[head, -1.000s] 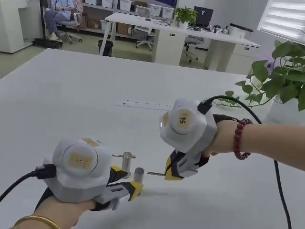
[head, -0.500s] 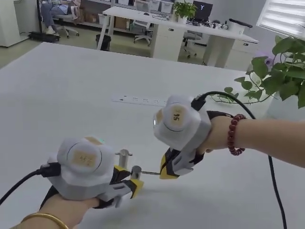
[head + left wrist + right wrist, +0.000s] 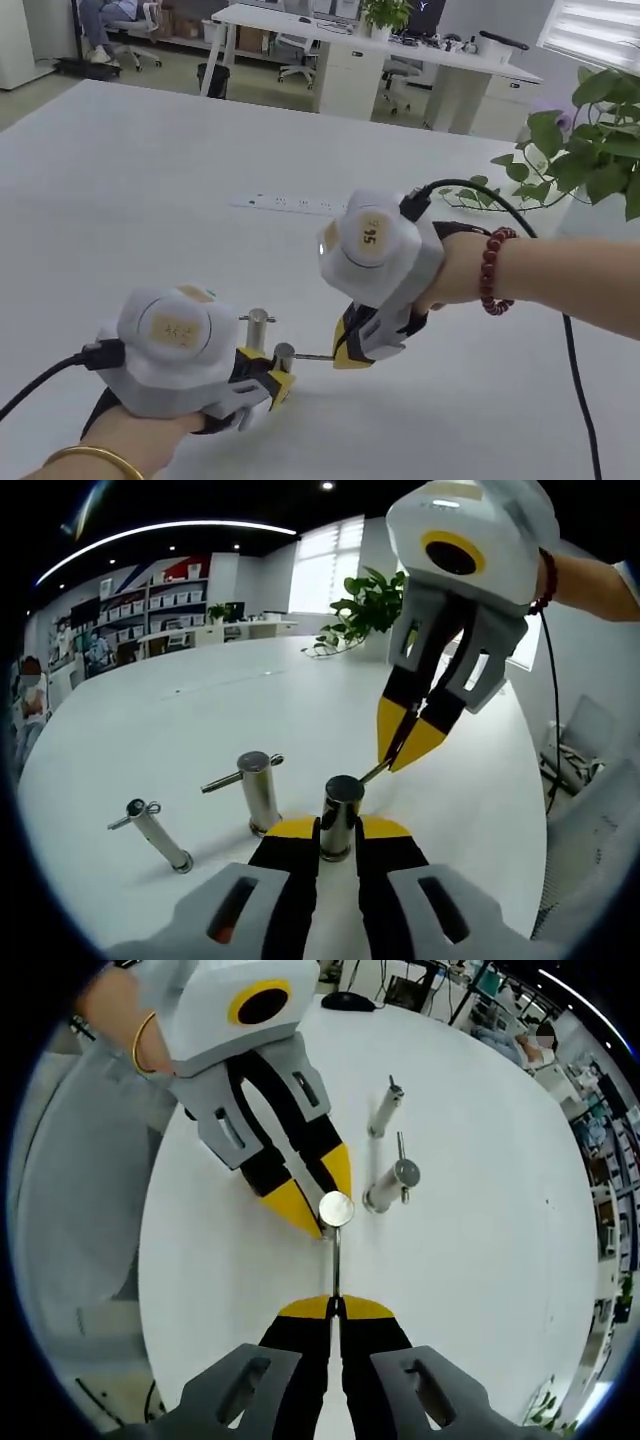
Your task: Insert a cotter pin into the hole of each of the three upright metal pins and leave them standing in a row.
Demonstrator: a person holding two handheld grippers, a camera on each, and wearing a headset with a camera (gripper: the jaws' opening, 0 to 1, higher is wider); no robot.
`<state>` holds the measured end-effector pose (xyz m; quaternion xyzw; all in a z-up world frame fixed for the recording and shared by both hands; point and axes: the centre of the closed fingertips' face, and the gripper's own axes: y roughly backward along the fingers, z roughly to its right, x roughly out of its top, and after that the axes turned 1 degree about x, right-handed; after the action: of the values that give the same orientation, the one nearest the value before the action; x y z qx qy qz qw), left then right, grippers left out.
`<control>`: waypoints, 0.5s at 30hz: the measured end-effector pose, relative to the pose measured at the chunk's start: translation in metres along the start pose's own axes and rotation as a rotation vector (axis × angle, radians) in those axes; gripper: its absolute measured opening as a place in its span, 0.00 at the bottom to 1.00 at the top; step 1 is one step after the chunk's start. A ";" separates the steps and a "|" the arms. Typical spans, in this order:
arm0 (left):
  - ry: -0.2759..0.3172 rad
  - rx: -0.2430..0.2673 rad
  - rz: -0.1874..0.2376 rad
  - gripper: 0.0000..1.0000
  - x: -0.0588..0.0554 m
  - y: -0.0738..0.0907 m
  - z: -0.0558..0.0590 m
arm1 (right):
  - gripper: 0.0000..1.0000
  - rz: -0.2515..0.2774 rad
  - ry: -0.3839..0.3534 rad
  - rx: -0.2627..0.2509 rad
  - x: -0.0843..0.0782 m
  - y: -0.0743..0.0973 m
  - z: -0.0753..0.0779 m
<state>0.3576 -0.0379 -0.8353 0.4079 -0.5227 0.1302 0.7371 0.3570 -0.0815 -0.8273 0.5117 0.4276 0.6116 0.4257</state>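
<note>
While the left gripper clamps its yellow-tipped jaws on the lower shaft of the nearest metal pin, which stands upright on the worktop, the right gripper has its jaws closed on the tail of a thin cotter pin. That cotter pin lies level and points straight at the upper part of the held pin. Its tip meets the pin just under the head, though whether it has entered the hole is hard to tell from these angles. The two grippers face each other across the pin, near but apart. Just beside the held pin, the second metal pin stands upright with a second cotter pin through its top. Beyond it, the third metal pin carries a third cotter pin and seems to lean in the left gripper view. Well behind, a white power strip lies on the worktop, and a leafy plant stands at the right edge.
</note>
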 end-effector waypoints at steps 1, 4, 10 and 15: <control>0.001 -0.001 0.000 0.12 0.000 0.000 0.000 | 0.03 -0.003 0.000 -0.001 0.000 0.000 0.000; 0.005 -0.003 0.000 0.12 0.000 0.000 0.000 | 0.03 -0.003 0.006 -0.003 0.000 0.002 0.001; 0.008 -0.009 -0.002 0.12 0.000 0.000 0.000 | 0.03 -0.005 0.023 -0.004 0.001 0.004 0.001; 0.011 -0.011 -0.002 0.12 -0.001 -0.001 0.000 | 0.03 -0.004 0.032 -0.002 0.001 0.005 0.001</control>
<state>0.3579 -0.0380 -0.8361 0.4037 -0.5189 0.1291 0.7424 0.3573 -0.0817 -0.8218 0.5006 0.4347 0.6193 0.4206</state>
